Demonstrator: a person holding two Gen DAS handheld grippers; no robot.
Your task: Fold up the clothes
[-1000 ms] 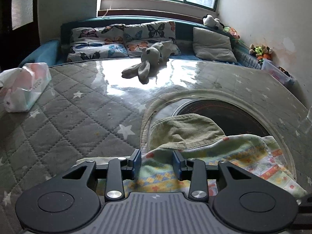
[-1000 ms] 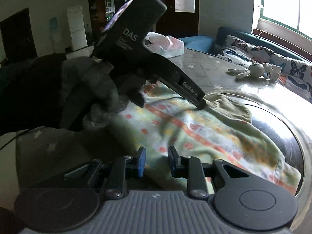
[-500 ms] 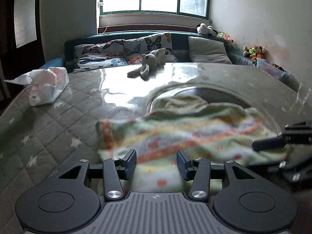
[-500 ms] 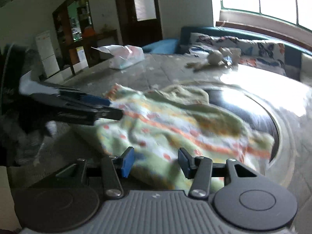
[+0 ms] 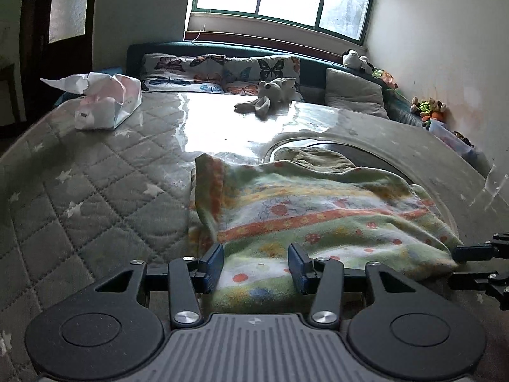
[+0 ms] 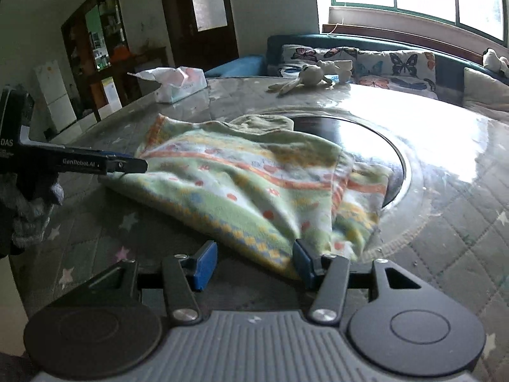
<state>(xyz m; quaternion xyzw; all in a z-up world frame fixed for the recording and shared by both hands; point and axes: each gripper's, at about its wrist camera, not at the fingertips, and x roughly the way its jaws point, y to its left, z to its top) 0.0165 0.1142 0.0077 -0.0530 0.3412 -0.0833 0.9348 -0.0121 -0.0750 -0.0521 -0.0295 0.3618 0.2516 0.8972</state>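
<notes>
A green, orange-striped flowered cloth (image 5: 305, 219) lies rumpled on the round quilted table, partly over the dark turntable; it also shows in the right wrist view (image 6: 248, 184). An olive garment (image 5: 315, 157) lies under its far edge. My left gripper (image 5: 256, 264) is open at the cloth's near edge, which lies between its fingers. It also shows in the right wrist view (image 6: 127, 165) at the cloth's left corner. My right gripper (image 6: 253, 264) is open at the cloth's near hem. Its fingers show in the left wrist view (image 5: 470, 253) at the cloth's right corner.
A tissue pack (image 5: 105, 102) lies at the table's far left, a plush rabbit (image 5: 270, 95) at the far middle. A sofa with butterfly cushions (image 5: 222, 70) stands behind the table. The dark turntable (image 6: 359, 140) sits in the table's centre.
Both grippers have opened wider and drawn back from the cloth. The cloth now lies spread flatter on the table, released from the left gripper's earlier hold.
</notes>
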